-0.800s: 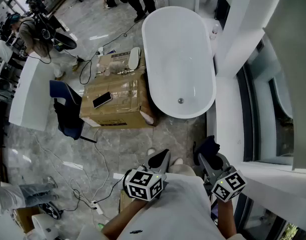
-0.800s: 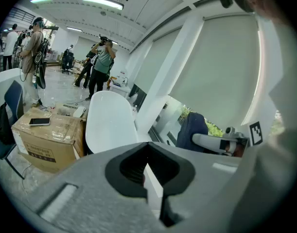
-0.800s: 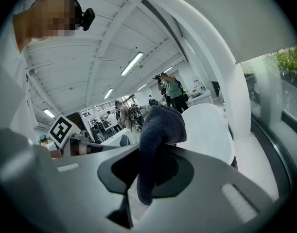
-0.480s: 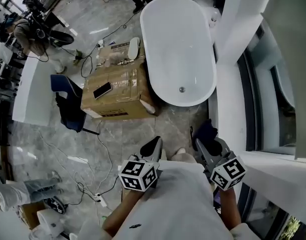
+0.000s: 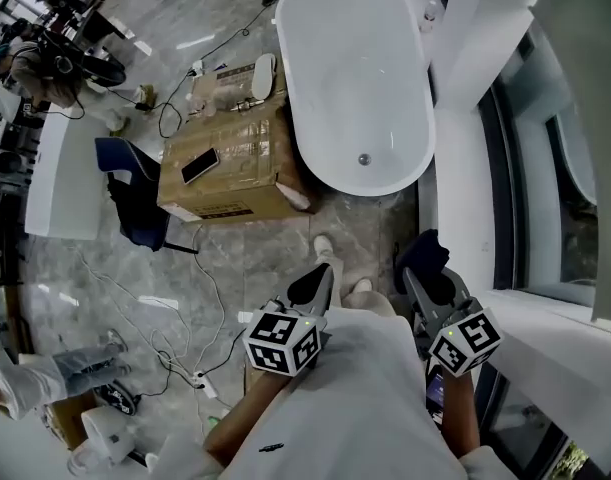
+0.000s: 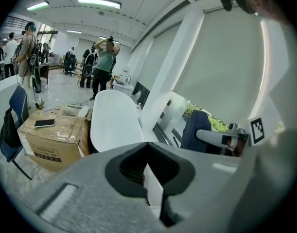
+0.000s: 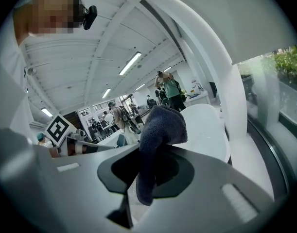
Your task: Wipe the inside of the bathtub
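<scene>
right gripper (image 5: 422,288) clamps a dark blue terry cloth (image 7: 160,130); left gripper (image 5: 313,284) is closed, empty. white oval bathtub (image 5: 355,68) stands along the grey stone floor's (image 5: 255,258) right edge, well apart from both.

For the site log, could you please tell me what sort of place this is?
Probably an open office or lab hall staged for recording, not a real bathroom: a freestanding bathtub sits on the marbled floor beside a cardboard box, and people stand about under ceiling strip lights.
</scene>
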